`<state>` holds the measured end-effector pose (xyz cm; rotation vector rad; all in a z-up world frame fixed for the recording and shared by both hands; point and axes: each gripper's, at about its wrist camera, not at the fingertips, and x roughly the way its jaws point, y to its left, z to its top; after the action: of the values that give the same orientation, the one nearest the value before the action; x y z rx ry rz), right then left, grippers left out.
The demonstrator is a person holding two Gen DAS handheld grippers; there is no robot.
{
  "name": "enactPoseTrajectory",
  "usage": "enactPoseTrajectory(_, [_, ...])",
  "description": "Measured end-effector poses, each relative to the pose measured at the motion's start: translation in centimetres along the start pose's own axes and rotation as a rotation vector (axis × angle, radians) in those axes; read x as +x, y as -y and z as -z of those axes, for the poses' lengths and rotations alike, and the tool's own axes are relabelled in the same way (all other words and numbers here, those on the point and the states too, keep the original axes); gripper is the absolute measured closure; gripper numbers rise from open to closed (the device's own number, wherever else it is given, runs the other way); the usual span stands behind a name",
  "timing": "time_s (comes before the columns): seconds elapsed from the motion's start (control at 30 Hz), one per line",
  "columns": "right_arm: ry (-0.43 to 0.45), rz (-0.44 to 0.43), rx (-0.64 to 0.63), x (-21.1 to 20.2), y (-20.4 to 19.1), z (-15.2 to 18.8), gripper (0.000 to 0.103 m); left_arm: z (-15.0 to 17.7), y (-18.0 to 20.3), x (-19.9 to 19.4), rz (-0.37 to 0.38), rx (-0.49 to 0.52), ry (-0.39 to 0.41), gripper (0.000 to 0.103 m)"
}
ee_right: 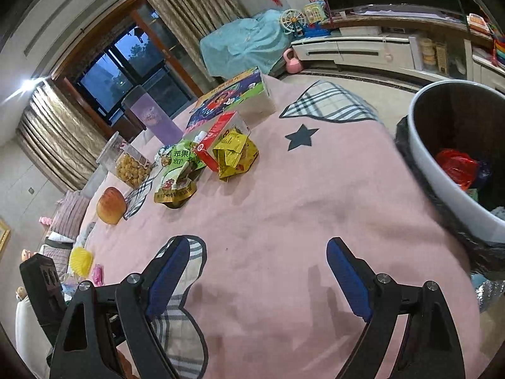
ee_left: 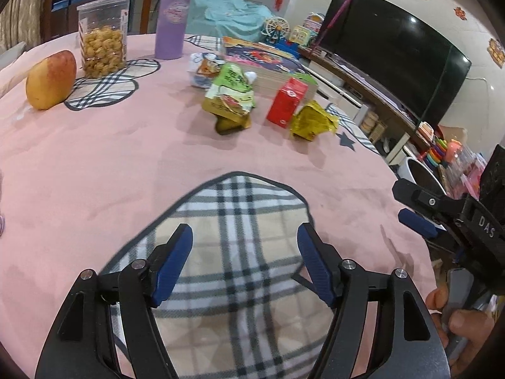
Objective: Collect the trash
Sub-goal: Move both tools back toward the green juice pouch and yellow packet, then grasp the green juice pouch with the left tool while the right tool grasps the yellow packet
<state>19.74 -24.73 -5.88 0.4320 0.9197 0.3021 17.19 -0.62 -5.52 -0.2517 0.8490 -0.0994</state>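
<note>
On the pink tablecloth (ee_left: 126, 158) lie a green snack pouch (ee_left: 229, 94), a red carton (ee_left: 286, 102), a crumpled yellow wrapper (ee_left: 312, 121) and a small white-blue packet (ee_left: 205, 69). The pouch (ee_right: 176, 173), the carton (ee_right: 214, 139) and the wrapper (ee_right: 235, 153) also show in the right wrist view. My left gripper (ee_left: 244, 237) is open and empty over a plaid patch, well short of the trash. My right gripper (ee_right: 257, 249) is open and empty, near the bin (ee_right: 442, 170), which holds a red bag.
A mango (ee_left: 50, 79), a jar of snacks (ee_left: 102, 36), a purple tumbler (ee_left: 173, 15) and a stack of books (ee_left: 268, 60) stand at the table's far side. A TV (ee_left: 388, 53) and toy shelves are beyond the table's right edge.
</note>
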Motion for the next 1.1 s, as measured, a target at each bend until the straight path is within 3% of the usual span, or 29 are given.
enactPoseTrajectory(0.33, [-0.012, -0.001, -0.002, 2.4, -0.5, -1.1, 0.013, -2.1, -1.1, 1.1, -0.02, -0.003, 0.0, 0.032])
enactPoseTrajectory(0.9, [0.016, 0.003, -0.058, 7.0, -1.8, -5.1, 0.014, -8.5, -1.8, 5.1, -0.067, 0.04, 0.014, 0.031])
enactPoseTrajectory(1.1, [-0.002, 0.004, -0.043, 9.0, -1.6, -6.0, 0.022, -10.2, -1.7, 7.4, -0.056, 0.019, -0.007, 0.031])
